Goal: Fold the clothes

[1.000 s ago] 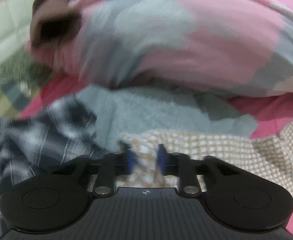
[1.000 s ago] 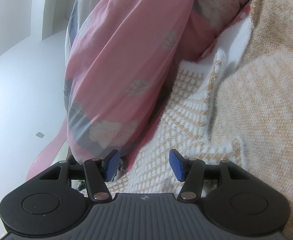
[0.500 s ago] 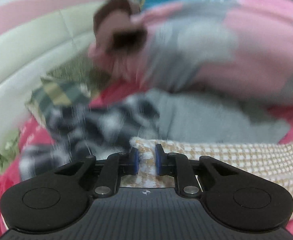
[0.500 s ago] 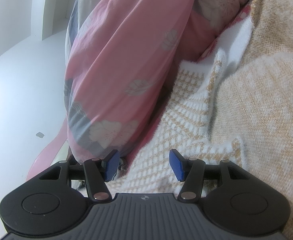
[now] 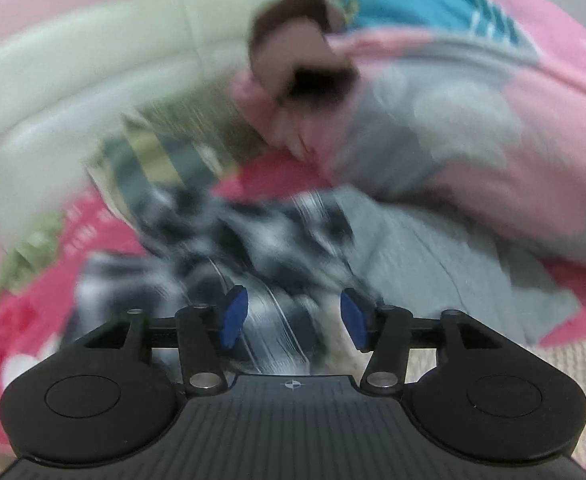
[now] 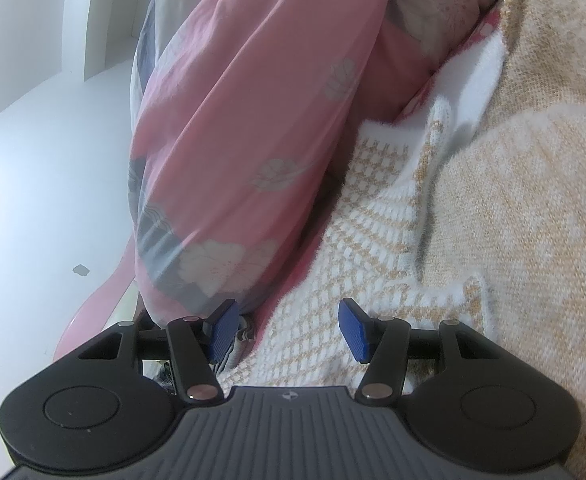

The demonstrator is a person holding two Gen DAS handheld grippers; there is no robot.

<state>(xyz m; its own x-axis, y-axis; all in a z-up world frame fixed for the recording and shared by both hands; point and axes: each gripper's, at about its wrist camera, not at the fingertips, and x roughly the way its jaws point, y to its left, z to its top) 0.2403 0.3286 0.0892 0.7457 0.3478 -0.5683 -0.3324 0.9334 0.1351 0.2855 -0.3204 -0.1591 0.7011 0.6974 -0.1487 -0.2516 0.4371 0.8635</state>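
Right wrist view showed the right gripper (image 6: 287, 330) apart, over the soft, floppy sweater (image 6: 493, 200) beside the pink quilt (image 6: 245, 120). An edge looked best to pinch. The left gripper (image 5: 293, 316) was opening, pinching nothing.

1. a cream and tan knit sweater (image 6: 473, 200) with a small check pattern is lying spread out, filling the right of the right wrist view, its white fuzzy edge folding over beside a pink floral cover.
2. a black and white plaid shirt (image 5: 233, 248) is lying crumpled, blurred.
3. a grey garment (image 5: 433, 264) is lying flat just beside the plaid shirt.
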